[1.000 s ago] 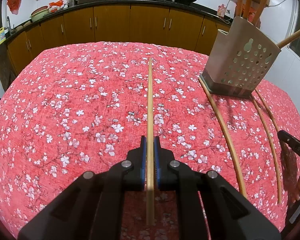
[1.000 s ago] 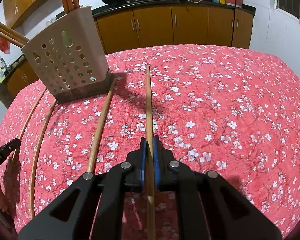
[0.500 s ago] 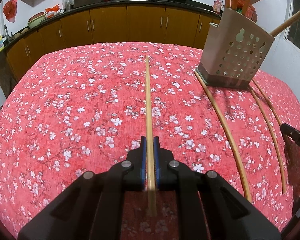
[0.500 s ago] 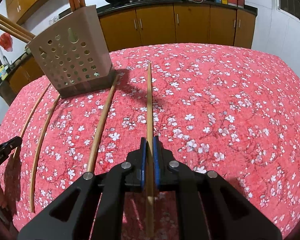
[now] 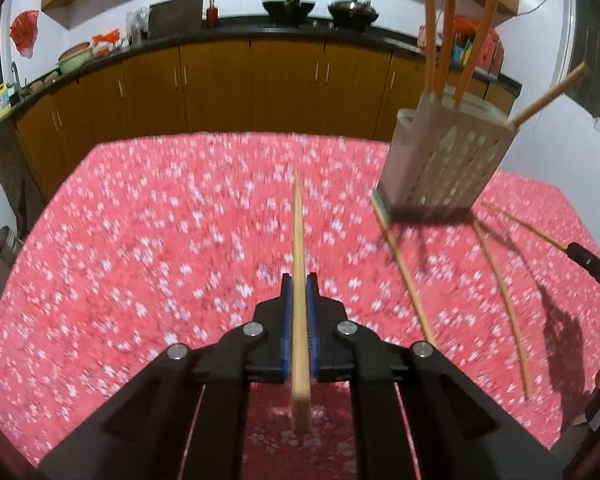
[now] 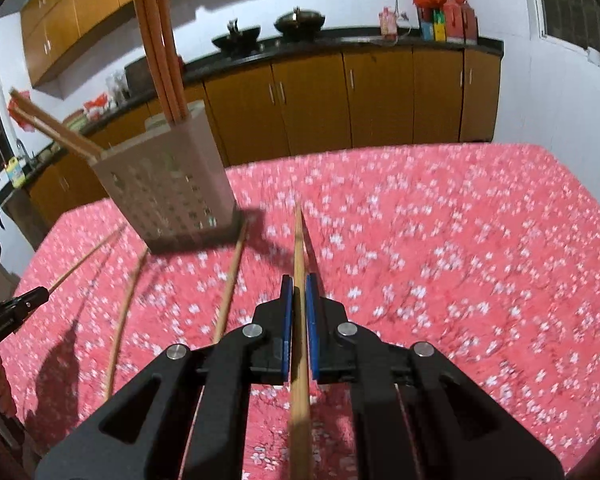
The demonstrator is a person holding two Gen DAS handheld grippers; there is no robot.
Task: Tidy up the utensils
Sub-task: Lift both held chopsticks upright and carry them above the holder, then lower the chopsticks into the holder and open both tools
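My left gripper (image 5: 299,280) is shut on a long wooden chopstick (image 5: 298,240) and holds it above the red flowered tablecloth (image 5: 140,240). My right gripper (image 6: 299,280) is shut on another wooden chopstick (image 6: 299,248), also lifted. A beige perforated utensil holder (image 5: 444,160) with several chopsticks standing in it is ahead to the right in the left wrist view, and ahead to the left in the right wrist view (image 6: 168,196). Loose chopsticks (image 5: 404,272) lie on the cloth in front of the holder; they also show in the right wrist view (image 6: 230,284).
Brown kitchen cabinets (image 5: 260,84) with a dark counter holding woks and bottles run behind the table. A white wall (image 6: 548,100) with a window stands at the right. Each gripper's tip shows at the edge of the other's view (image 5: 592,260).
Both grippers have risen and tilted up with their chopsticks, so the cabinets and holder now show more fully. The loose chopsticks on the cloth have not moved.
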